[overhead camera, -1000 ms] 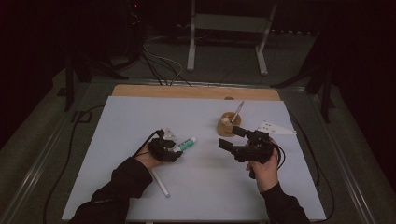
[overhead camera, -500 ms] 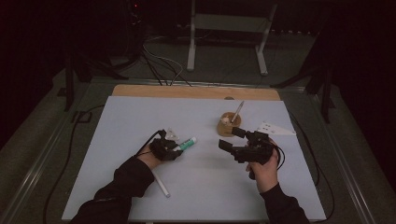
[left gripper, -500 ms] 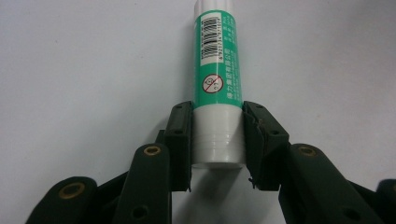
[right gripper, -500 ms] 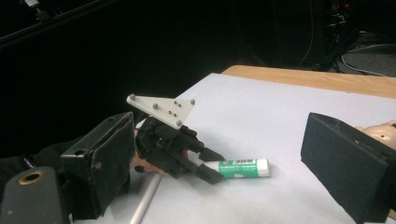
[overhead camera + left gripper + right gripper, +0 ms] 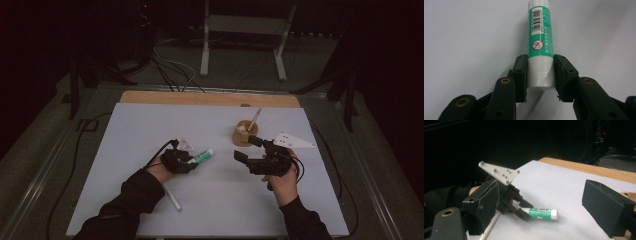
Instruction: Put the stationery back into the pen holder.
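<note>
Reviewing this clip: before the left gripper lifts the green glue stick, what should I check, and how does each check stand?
1. Jaws of the left gripper on both sides of the glue stick: ok, they clamp its white end.
2. Grip centred on the stick: not ok, only the end is held, so it may tilt when lifted.
3. Stick resting on the white table: ok, it lies flat.
4. Right gripper out of the way: ok, open and apart from the stick.
5. Wooden cup clear of the lift path: ok, it stands farther right.
6. Grip firmness: cannot tell.
</note>
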A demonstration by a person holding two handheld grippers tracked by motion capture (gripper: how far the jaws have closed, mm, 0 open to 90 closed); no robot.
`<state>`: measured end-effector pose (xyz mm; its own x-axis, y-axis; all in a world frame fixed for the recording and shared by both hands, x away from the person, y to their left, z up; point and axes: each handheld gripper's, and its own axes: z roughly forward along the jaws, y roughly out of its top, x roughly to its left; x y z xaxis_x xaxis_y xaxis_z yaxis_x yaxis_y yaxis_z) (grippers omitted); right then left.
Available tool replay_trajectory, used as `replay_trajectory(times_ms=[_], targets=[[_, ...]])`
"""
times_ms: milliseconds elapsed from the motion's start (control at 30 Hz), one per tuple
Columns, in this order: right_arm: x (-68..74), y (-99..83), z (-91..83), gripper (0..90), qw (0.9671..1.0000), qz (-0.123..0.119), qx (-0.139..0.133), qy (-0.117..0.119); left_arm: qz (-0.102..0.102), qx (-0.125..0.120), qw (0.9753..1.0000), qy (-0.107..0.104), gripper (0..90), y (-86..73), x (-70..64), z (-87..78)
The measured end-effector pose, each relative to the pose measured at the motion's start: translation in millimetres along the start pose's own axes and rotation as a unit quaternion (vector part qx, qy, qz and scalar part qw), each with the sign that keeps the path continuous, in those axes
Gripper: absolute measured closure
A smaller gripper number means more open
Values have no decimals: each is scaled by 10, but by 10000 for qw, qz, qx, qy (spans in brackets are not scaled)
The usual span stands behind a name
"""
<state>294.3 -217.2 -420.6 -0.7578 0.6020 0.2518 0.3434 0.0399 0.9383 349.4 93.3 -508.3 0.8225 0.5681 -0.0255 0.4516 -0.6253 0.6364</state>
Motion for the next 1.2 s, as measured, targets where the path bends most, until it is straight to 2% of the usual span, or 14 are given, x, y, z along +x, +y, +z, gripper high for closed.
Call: replay_trajectory(times_ms=[67, 200, 233, 433, 567, 633, 800, 833, 1033, 1067, 1133, 1167, 1200], targets=[[3, -6, 11, 107, 9999, -70, -52, 147, 29, -16, 10000, -72, 665, 22, -23, -35], [27, -25, 28, 31, 9994, -215, -12, 286, 105, -40, 9998, -160, 666, 72, -87, -125], [48, -35, 34, 19, 9990, -325, 115, 292, 142, -56, 9996, -220, 665, 85, -108, -152], [47, -56, 46, 20, 9974, -350, 411, 479, 315, -63, 9990, -310, 665, 134, -213, -251], [54, -72, 74, 20, 9944, -552, 718, 550, 385, -52, 9986, -356, 665, 166, -267, -293], [77, -89, 86, 19, 9924, -748, 849, 476, 447, -34, 9983, -375, 665, 183, -287, -314], [148, -146, 111, 0, 9833, -1331, 1196, 331, 513, 9, 9976, -459, 665, 213, -342, -340], [154, -151, 111, 0, 9825, -1382, 1208, 319, 547, 34, 9974, -463, 665, 221, -355, -341], [194, -212, 125, 0, 9711, -1931, 1389, 185, 604, 48, 9966, -552, 665, 250, -410, -341], [211, -233, 124, 0, 9681, -2092, 1380, 47, 608, 41, 9966, -548, 665, 253, -416, -340], [226, -261, 134, 0, 9624, -2295, 1453, -55, 593, 12, 9966, -567, 665, 261, -428, -340], [230, -271, 140, 0, 9606, -2344, 1493, -92, 627, 39, 9965, -546, 665, 267, -432, -343], [238, -285, 146, 0, 9564, -2468, 1553, -153, 626, 33, 9965, -549, 665, 269, -435, -344]])
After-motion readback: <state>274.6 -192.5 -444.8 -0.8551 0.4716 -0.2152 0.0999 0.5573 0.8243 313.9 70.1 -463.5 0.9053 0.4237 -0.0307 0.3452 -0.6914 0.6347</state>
